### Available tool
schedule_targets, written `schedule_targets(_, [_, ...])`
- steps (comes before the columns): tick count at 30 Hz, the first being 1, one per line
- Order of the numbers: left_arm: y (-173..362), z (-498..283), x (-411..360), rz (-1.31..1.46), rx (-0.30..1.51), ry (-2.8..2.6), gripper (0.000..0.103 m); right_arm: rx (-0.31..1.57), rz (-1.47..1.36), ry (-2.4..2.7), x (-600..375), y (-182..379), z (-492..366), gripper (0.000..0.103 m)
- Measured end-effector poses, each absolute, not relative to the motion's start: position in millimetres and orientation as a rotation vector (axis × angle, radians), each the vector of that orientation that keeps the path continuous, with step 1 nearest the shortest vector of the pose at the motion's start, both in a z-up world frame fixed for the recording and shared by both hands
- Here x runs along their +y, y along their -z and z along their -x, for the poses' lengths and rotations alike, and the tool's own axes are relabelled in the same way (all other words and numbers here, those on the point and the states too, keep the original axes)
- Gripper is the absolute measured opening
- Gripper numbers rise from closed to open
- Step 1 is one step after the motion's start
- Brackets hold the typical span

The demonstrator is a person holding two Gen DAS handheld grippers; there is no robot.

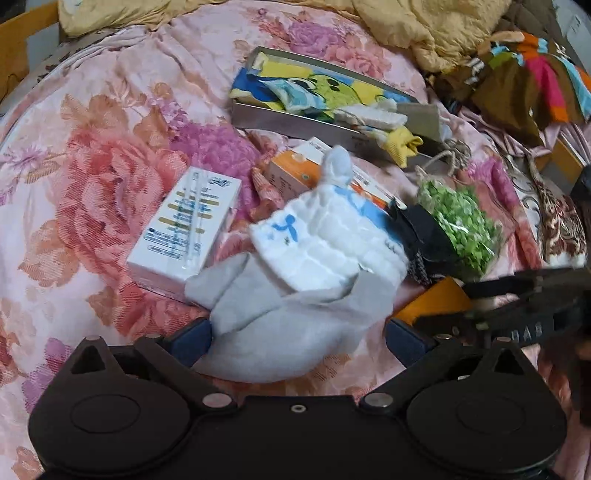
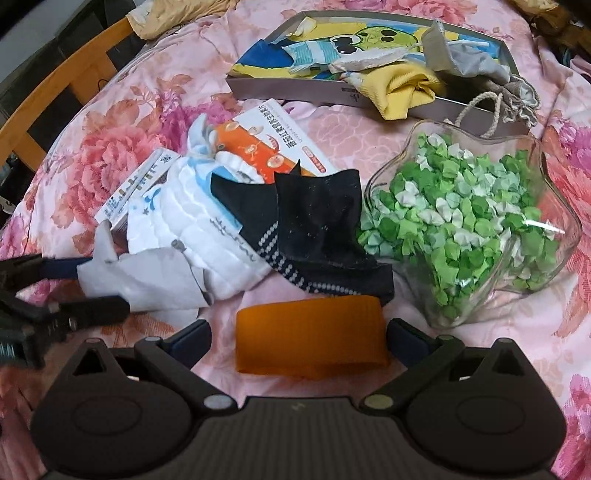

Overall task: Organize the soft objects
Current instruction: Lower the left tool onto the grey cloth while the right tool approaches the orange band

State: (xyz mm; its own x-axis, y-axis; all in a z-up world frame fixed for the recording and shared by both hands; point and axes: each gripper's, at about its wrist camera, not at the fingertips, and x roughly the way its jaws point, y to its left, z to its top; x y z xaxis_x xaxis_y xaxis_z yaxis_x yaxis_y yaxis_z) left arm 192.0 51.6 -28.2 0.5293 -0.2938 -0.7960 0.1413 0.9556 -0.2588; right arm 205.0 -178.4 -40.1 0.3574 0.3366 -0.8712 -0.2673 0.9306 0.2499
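Left to right, the loose pile: a white carton (image 1: 184,230) and an orange-and-white carton (image 2: 275,147), both rigid, lie on the floral bedspread (image 1: 92,155); against them rests a white padded diaper (image 1: 325,240) over a pale grey cloth (image 1: 280,332); then a black sock (image 2: 317,236), an orange folded cloth (image 2: 310,336) and a clear star-shaped bowl (image 2: 480,229) of green paper stars.

The left gripper (image 1: 295,338) stands wide open, its blue pads flanking the grey cloth without visibly pinching it; the right gripper (image 2: 299,338) is likewise wide open, astride the orange cloth (contact cannot be confirmed).

Progress, as judged: partial; the grey tray (image 2: 295,94) behind the pile already holds a cartoon-print cloth, a yellow cloth (image 2: 402,92) and a drawstring pouch (image 2: 517,96); the diaper, grey cloth, sock and orange cloth remain outside it.

Surface and room: a rumpled, soft bedspread; a yellow quilt (image 1: 424,26) and a multicoloured garment (image 1: 528,77) are heaped at the far edge; a wooden bed rail (image 2: 62,92) borders the left.
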Motion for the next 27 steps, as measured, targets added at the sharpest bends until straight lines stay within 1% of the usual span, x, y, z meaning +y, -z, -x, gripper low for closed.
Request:
schedule_targets(5, [28.5,-196.3,63.2,0.259,0.955,0.287,0.100,1.142,-0.035,-0.378,-172.6,40.8,-199.9,0.103])
schedule_targets(9, [40.2,-204.1,70.5,0.272,0.981,0.282,0.096,1.145,0.046,-0.383,-159.5,44.9,-192.0,0.103])
schedule_targets(13, [42.7,-208.2,69.7,0.266,0.969,0.304,0.094,1.145,0.086,-0.432,-146.7,49.7,-184.8,0.103])
schedule_targets(19, [42.0,-207.5,65.8,0.246,0.970,0.322,0.080,1.126,0.096,-0.494,-134.5,49.9,-175.9,0.103])
schedule_targets(21, [41.0,-206.9,64.3,0.238,0.972,0.329,0.071,1.118,0.106,-0.508,-129.6,50.7,-172.9,0.103])
schedule_targets(25, [40.0,-205.4,59.2,0.198,0.982,0.327,0.059,1.104,0.118,-0.533,-126.6,50.6,-168.1,0.103])
schedule_targets(27, [38.4,-203.4,57.6,0.180,0.972,0.329,0.050,1.103,0.119,-0.535,-124.6,51.5,-167.8,0.102])
